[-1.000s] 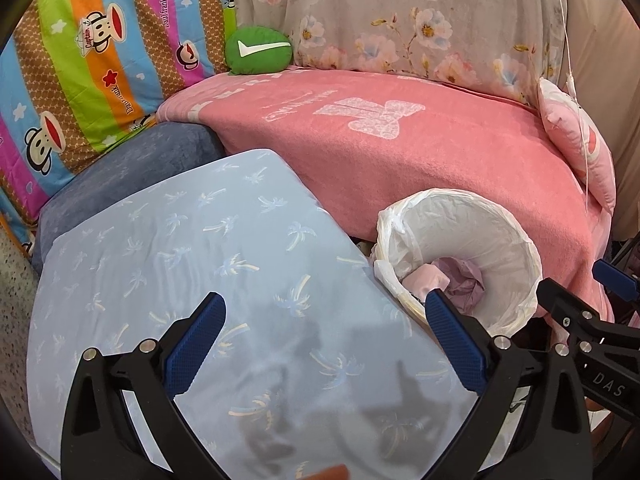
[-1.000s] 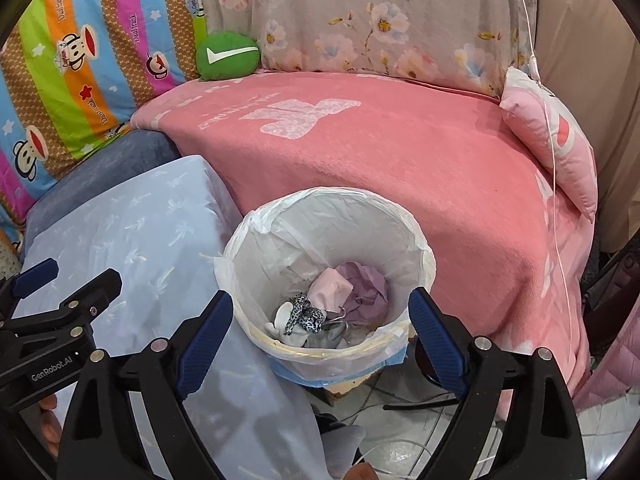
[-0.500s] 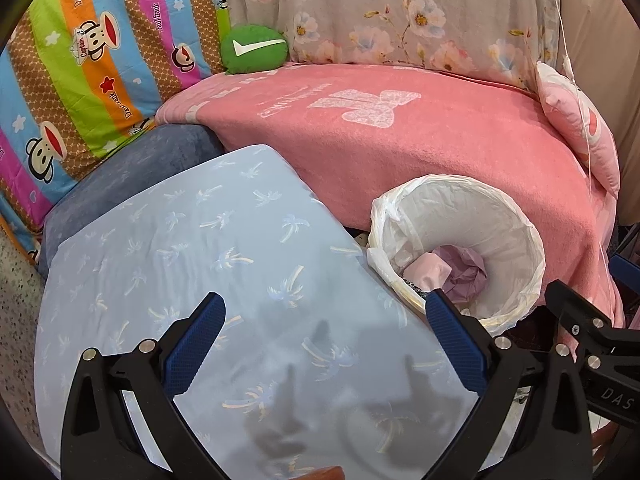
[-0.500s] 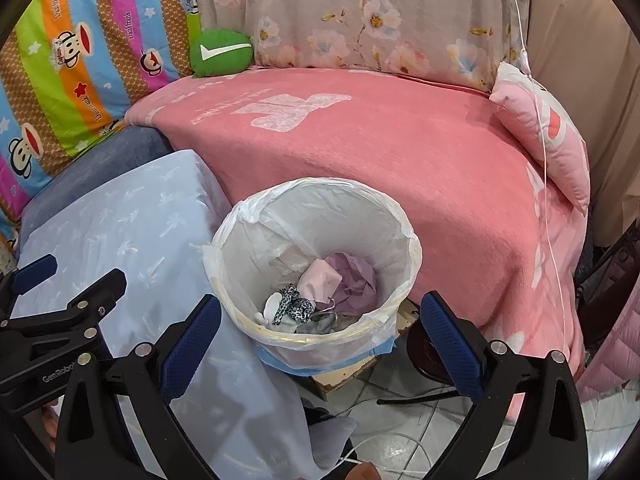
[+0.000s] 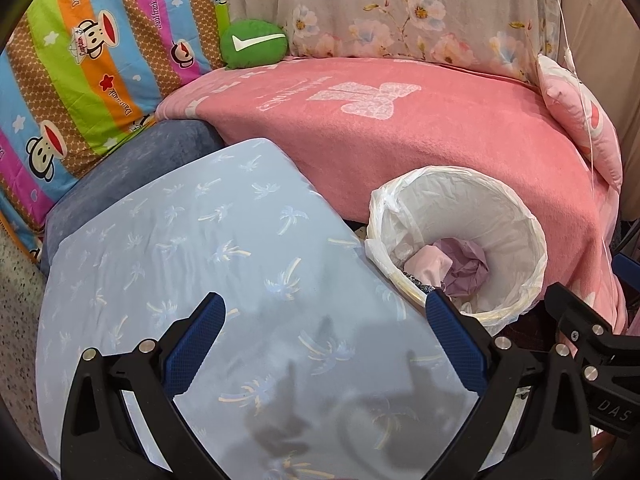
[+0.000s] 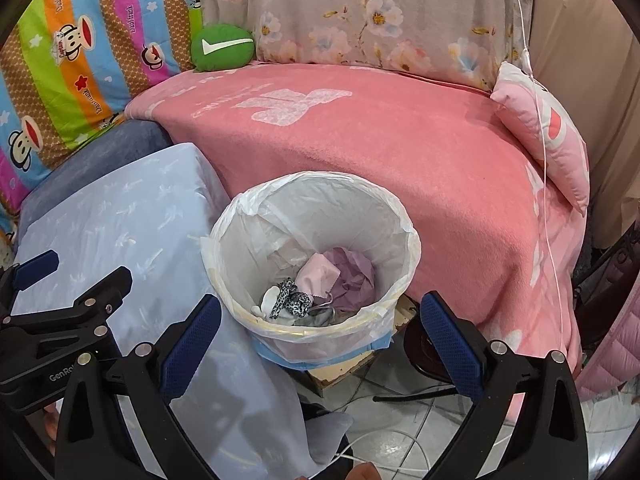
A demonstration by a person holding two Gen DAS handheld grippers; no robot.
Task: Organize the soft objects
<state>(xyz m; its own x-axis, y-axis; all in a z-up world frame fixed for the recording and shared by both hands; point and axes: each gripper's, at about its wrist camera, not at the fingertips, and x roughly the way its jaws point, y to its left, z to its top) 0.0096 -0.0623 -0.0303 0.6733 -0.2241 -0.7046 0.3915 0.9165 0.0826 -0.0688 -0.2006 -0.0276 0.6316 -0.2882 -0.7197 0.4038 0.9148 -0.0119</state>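
Crumpled pink cloths (image 6: 320, 280) (half-hidden) deep inside lined bin (image 6: 404, 232).

The left gripper (image 5: 324, 344) hangs with its jaws wide apart and nothing between them, over a pale blue cloth (image 5: 208, 256) printed with palm trees. At the cloth's right edge stands a white-lined bin (image 5: 516, 216) holding pink and lilac cloths (image 5: 452, 264). Behind lies a pink blanket (image 5: 400, 144), a green cushion (image 5: 254, 44) at its back left corner.
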